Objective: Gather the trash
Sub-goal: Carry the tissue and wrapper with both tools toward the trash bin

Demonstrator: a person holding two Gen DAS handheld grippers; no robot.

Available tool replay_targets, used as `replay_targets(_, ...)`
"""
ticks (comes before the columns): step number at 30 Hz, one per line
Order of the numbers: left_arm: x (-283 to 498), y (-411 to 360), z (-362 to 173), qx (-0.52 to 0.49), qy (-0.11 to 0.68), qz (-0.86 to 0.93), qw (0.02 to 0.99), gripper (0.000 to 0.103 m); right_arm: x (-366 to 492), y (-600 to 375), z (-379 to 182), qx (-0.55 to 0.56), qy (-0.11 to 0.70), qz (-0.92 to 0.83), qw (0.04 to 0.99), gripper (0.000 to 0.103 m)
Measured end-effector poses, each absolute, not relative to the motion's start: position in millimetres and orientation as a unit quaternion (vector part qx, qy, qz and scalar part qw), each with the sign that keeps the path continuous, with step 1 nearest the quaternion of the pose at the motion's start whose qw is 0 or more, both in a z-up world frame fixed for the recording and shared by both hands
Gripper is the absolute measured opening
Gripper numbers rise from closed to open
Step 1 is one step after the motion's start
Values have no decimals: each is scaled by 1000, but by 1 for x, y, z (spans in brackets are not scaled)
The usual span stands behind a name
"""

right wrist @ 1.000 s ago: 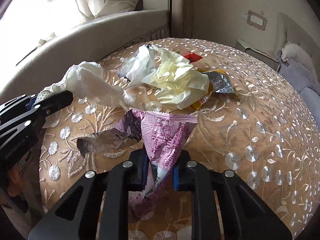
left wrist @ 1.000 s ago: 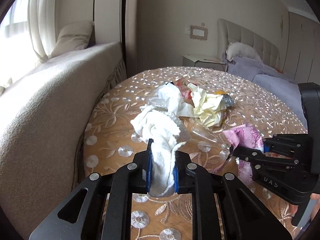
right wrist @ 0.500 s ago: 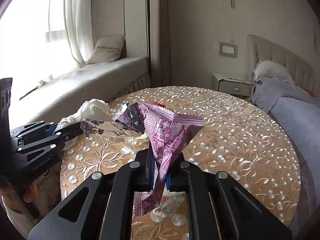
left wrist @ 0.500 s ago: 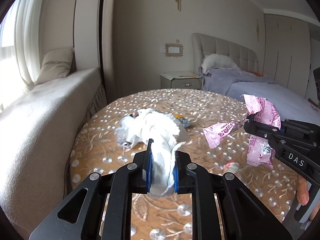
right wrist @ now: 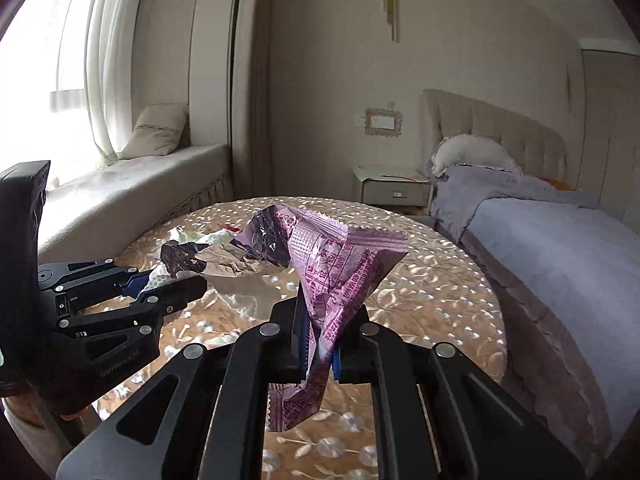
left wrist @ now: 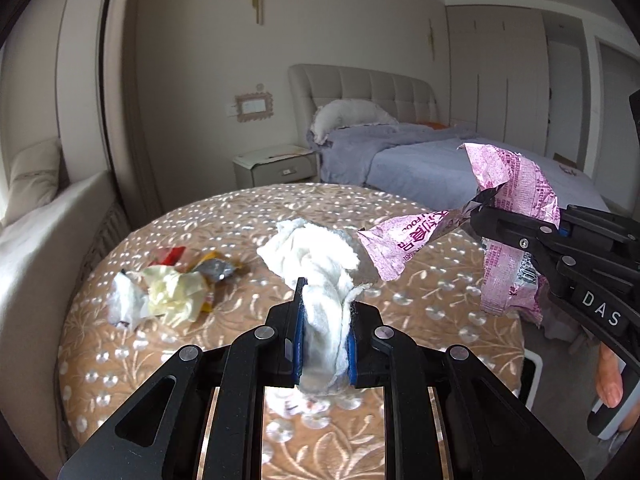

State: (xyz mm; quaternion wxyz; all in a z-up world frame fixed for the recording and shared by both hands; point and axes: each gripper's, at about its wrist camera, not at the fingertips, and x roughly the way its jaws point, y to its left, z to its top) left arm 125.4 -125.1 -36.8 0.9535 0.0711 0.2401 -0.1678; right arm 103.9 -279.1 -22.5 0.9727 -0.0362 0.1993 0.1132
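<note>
My left gripper (left wrist: 323,322) is shut on a crumpled white tissue (left wrist: 316,256), held up above the round table (left wrist: 420,304). My right gripper (right wrist: 318,334) is shut on a torn pink snack wrapper (right wrist: 340,264), also lifted off the table. In the left wrist view the right gripper (left wrist: 480,216) comes in from the right with the pink wrapper (left wrist: 516,184) hanging from it. In the right wrist view the left gripper (right wrist: 168,286) comes in from the left. A pile of trash stays on the table's left side: yellow crumpled paper (left wrist: 176,288), a white tissue (left wrist: 126,300), a silver wrapper (left wrist: 216,270) and a red wrapper (left wrist: 170,255).
The table wears a tan embroidered cloth. A beige window seat (right wrist: 132,200) with a cushion runs along the left. A bed (left wrist: 460,156) with a lilac cover stands at the right, a nightstand (left wrist: 276,166) beside it. A person's fingers (left wrist: 608,376) show at the right edge.
Both grippers have risen and drawn back from the trash pile, carrying the tissue and the pink wrapper. The views have swung right, and the pile now lies further away at the left.
</note>
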Motion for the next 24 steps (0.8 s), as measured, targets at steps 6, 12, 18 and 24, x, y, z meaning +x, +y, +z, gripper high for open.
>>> replay_targets(6, 124, -179, -41, 95, 242, -224, 939, 15, 89, -324, -29, -20, 201, 58, 978, 9)
replay_targets(12, 122, -228, -47, 120, 247, -267, 924, 15, 73, -365, -35, 2, 199, 10, 980, 9)
replay_targets(18, 121, -269, -58, 134, 259, -306, 906, 15, 58, -396, -44, 13, 200, -27, 979, 9)
replay_targets(24, 114, -313, -75, 164, 268, -329, 890, 15, 49, -427, -59, 32, 211, -62, 975, 9)
